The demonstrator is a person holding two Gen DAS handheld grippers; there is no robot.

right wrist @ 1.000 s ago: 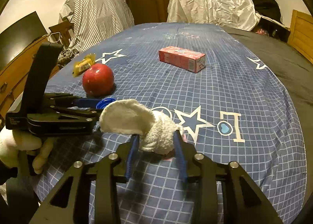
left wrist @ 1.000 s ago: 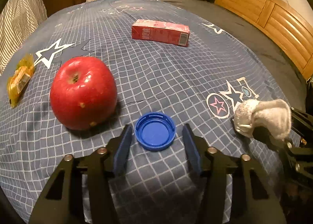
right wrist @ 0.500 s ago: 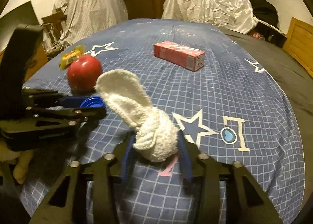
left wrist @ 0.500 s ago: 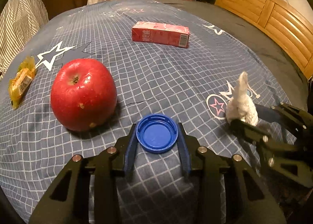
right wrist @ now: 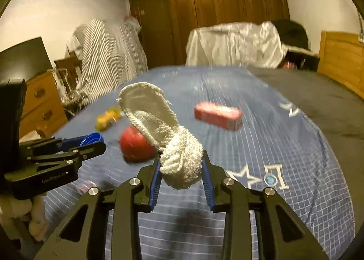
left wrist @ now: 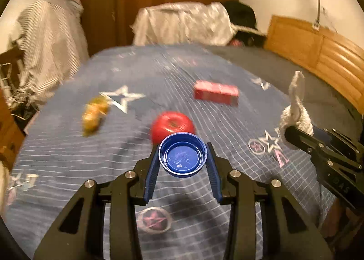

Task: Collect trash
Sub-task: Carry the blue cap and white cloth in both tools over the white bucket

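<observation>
gripping a blue bottle cap (left wrist: 182, 157), the left gripper (left wrist: 182, 162) has its two blue pads pressed on the cap's rim, one each side, with the open hollow of the cap facing the camera. the cap is off the bedspread (left wrist: 68, 146), which lies below and past the jaws. just beyond the cap, partly hidden behind it, is a red apple (left wrist: 173, 124); only its upper half shows. farther out to the left of the jaws lies a yellow wrapper (left wrist: 94, 115), too smeared to read. farther out to the right lies a red carton (left wrist: 216, 94), its print also blurred. at the right edge the other tool comes in side-on, cut off by the frame.

the right gripper (right wrist: 180, 169) is clamped on a white sock (right wrist: 179, 160), and its jaws are closing further on it. the balled part sits between the pads; the loose open end sticks up and to the left, covering part of the apple (right wrist: 134, 146) behind it. the carton (right wrist: 217, 115) sits beyond and right of these jaws, the wrapper (right wrist: 107, 119) beyond and left, both soft with blur. to the left the left gripper (right wrist: 91, 144) shows from the side with the cap (right wrist: 93, 138) seen edge-on. the hand holding it is mostly out of frame at the lower left corner.
</observation>
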